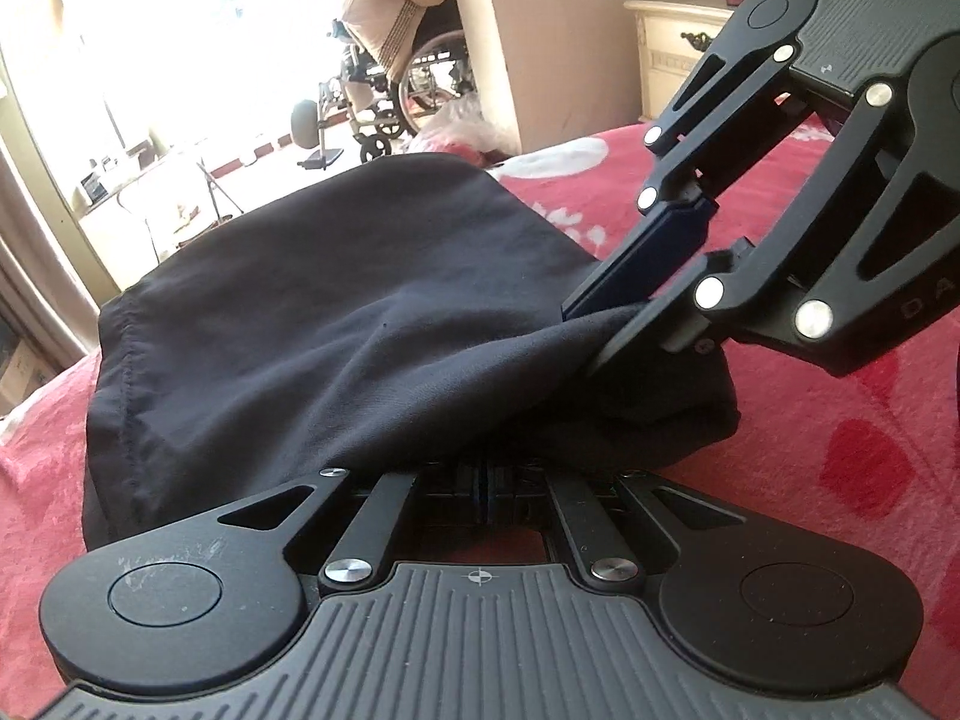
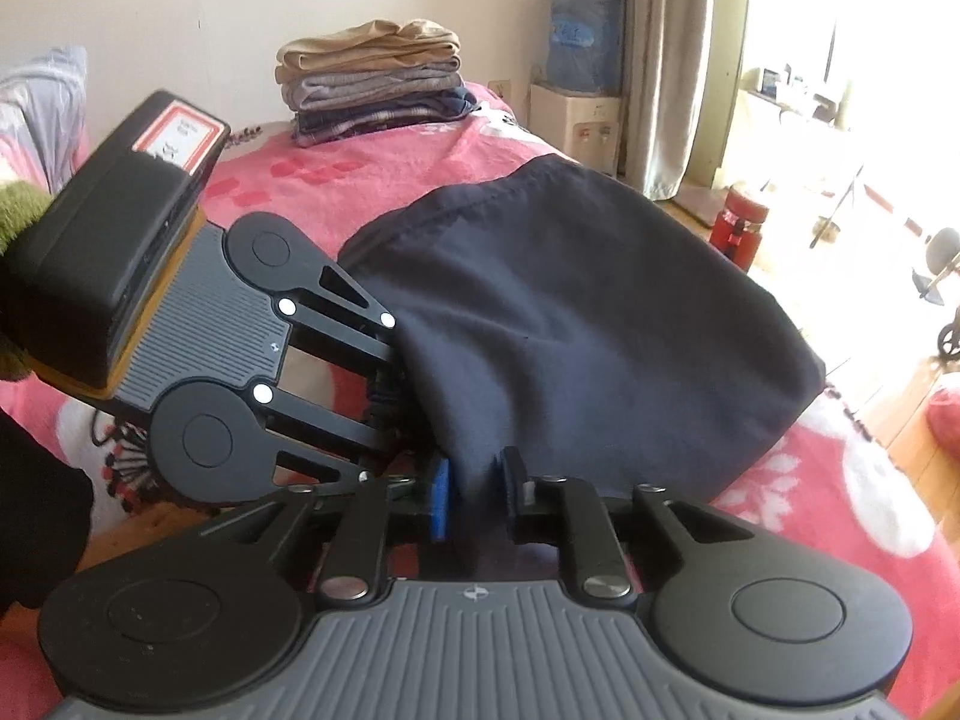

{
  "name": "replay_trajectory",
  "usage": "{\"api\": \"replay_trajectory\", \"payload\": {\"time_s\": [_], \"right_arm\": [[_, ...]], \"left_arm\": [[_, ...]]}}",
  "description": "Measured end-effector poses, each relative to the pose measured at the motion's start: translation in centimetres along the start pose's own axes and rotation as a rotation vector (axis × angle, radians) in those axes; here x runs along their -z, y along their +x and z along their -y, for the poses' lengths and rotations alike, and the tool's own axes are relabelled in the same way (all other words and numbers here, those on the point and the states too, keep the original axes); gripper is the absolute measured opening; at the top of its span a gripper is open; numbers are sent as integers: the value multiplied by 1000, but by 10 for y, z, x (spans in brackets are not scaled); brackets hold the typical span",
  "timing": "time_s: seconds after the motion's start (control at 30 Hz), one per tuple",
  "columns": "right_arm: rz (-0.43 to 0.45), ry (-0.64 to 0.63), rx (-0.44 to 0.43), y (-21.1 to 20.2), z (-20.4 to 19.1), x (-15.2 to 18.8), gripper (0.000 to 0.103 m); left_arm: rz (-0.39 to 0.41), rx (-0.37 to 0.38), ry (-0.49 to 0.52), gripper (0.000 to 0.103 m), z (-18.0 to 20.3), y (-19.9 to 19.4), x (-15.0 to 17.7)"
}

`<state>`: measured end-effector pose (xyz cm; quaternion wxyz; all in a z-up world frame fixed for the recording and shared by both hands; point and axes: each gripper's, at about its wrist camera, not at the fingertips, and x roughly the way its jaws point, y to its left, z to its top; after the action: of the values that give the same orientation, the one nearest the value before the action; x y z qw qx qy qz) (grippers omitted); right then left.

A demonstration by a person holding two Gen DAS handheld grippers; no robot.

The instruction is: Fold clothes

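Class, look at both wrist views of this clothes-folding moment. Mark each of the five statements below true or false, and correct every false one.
1. The dark garment lies on a pink blanket. True.
2. A stack of folded clothes sits on the bed behind the garment. True.
3. The left gripper is far from the garment. False: its jaws are buried in the garment's edge.
4. The right gripper has nothing between its jaws. False: a fold of the dark garment hangs between them, with the jaws parted around it.
5. The wheelchair by the window is empty. False: a bundle of beige bedding is piled on it.
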<state>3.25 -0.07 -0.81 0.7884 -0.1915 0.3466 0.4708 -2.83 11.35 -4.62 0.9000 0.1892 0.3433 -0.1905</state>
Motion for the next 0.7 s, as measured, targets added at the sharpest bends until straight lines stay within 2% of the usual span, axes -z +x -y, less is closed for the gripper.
{"api": "replay_trajectory", "payload": {"time_s": [0.03, 0.2, 0.37, 0.43, 0.5, 0.7], "right_arm": [[-2, -12, 2, 1, -2, 0, 30], [-23, -103, 50, 12, -15, 1, 31], [-61, -145, 122, 25, -21, 4, 26], [-70, -142, 144, 28, -22, 4, 17], [-75, -122, 158, 28, -19, 4, 12], [-90, -73, 167, 27, -11, 5, 10]], "left_arm": [[2, 0, 4, 2, 0, 0, 0], [8, 7, 10, 2, -3, -4, 0], [8, 1, 36, 6, -1, -9, 4], [3, -14, 70, 17, 1, -15, 5], [0, -35, 118, 24, 3, -20, 7], [-6, -53, 273, 26, 13, -49, 17]]}}
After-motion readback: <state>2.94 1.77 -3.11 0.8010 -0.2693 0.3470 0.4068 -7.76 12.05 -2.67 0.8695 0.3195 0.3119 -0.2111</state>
